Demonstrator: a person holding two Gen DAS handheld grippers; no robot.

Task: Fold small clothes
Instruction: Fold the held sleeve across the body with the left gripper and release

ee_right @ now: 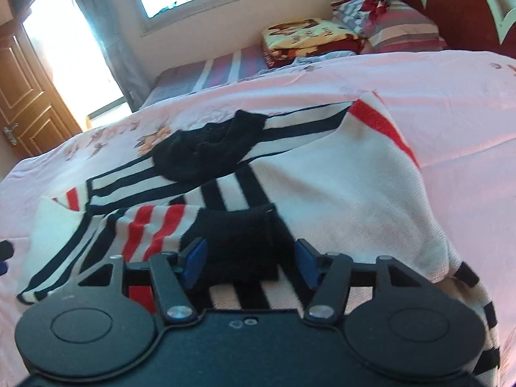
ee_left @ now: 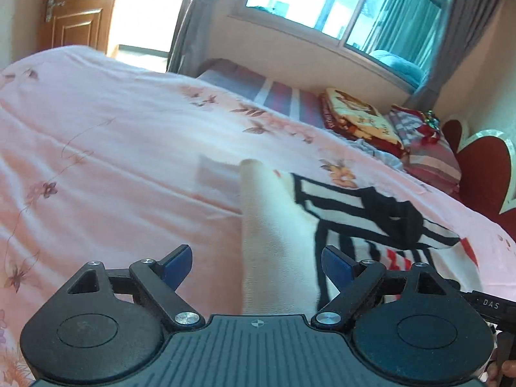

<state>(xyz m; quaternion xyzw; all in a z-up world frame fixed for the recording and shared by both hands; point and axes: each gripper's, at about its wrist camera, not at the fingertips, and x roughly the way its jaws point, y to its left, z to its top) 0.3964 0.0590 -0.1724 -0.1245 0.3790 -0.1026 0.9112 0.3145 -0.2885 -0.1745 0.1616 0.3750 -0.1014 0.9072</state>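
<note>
The white knit sweater with black and red stripes (ee_right: 338, 174) is spread on the pink floral bedsheet (ee_right: 435, 90), with the left gripper (ee_left: 256, 262) wide open astride its sleeve at 12 o'clock and the right gripper (ee_right: 250, 258) wide open around the black cuff (ee_right: 238, 235), nothing yet clamped, likely poised for a fold.

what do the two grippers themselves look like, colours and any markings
Both are matte black plastic. The left gripper has two round pivot housings, angled linkage arms with silver screws, blue pads on its fingers, a ribbed centre plate with a small crosshair mark, and white "DAS" lettering on a side part. The right gripper matches it: round housings, silver screws, blue pads, a smoother centre plate.
</note>
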